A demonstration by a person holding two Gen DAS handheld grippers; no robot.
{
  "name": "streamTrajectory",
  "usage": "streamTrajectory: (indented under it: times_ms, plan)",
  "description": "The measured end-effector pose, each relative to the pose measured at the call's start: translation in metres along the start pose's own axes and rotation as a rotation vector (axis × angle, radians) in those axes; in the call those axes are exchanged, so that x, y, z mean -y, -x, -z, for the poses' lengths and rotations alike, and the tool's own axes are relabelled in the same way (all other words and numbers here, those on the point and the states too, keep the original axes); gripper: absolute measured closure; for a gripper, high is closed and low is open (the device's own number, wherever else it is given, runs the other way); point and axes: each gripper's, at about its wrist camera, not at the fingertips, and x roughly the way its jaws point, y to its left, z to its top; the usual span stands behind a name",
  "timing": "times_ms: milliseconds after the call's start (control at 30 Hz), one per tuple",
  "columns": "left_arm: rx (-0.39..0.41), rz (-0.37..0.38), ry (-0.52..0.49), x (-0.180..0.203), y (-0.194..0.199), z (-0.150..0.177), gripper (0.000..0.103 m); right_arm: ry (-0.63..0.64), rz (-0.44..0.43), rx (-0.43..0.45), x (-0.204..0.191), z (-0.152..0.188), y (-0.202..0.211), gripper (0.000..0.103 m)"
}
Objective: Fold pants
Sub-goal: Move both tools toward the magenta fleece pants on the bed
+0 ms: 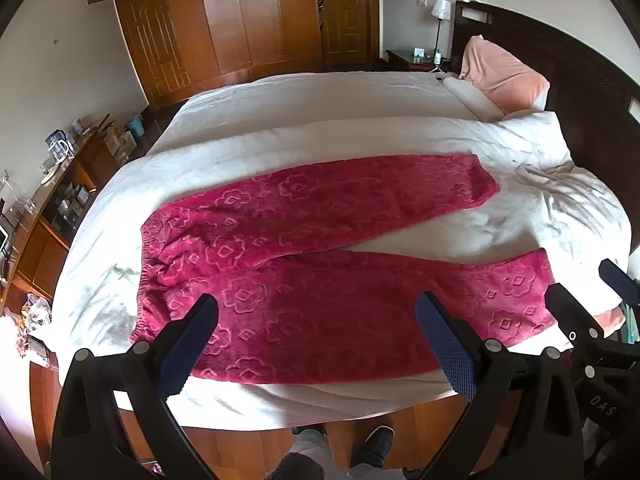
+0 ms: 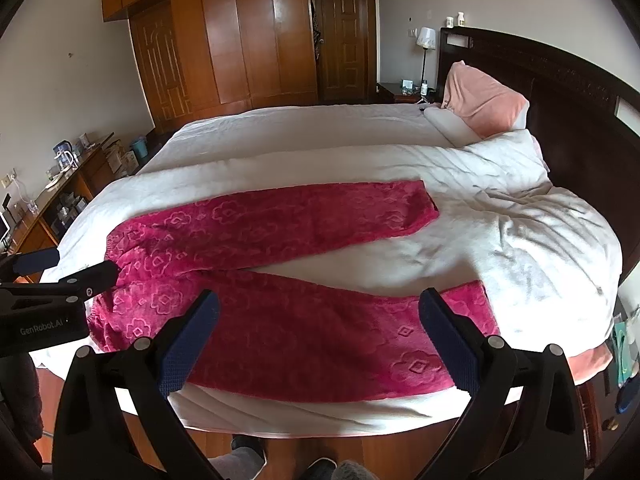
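Observation:
Crimson fleece pants with an embossed flower pattern lie spread flat on the white bed, waistband to the left, both legs running right in a V. In the left wrist view my left gripper hovers open above the near leg by the waistband, nothing between its fingers. In the right wrist view the pants lie the same way, and my right gripper stands open above the near leg toward its cuff. Each gripper shows at the edge of the other's view: the right gripper, the left gripper.
A pink pillow leans on the dark headboard at the right. A rumpled white duvet lies by it. Wooden wardrobes line the far wall, a cluttered desk the left. A person's feet stand on the wood floor.

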Motion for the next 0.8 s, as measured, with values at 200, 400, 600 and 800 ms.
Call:
streamTrajectory:
  times_ms: [200,400,600,800]
  plan:
    - [-0.009,-0.01,0.002,-0.001,-0.002,0.0,0.005,-0.029,0.032,0.007,0.002,0.001,-0.001,0.003]
    - [-0.01,-0.016,0.006,-0.003,-0.004,0.001,0.005,-0.038,0.054,0.026,0.005,0.002,-0.001,0.003]
    - [-0.012,-0.024,0.002,-0.003,-0.005,0.002,0.005,-0.045,0.072,0.011,0.007,0.007,-0.009,0.003]
    - [-0.016,-0.038,0.004,-0.003,-0.008,0.003,0.005,-0.038,0.053,0.006,0.007,0.009,-0.01,0.003]
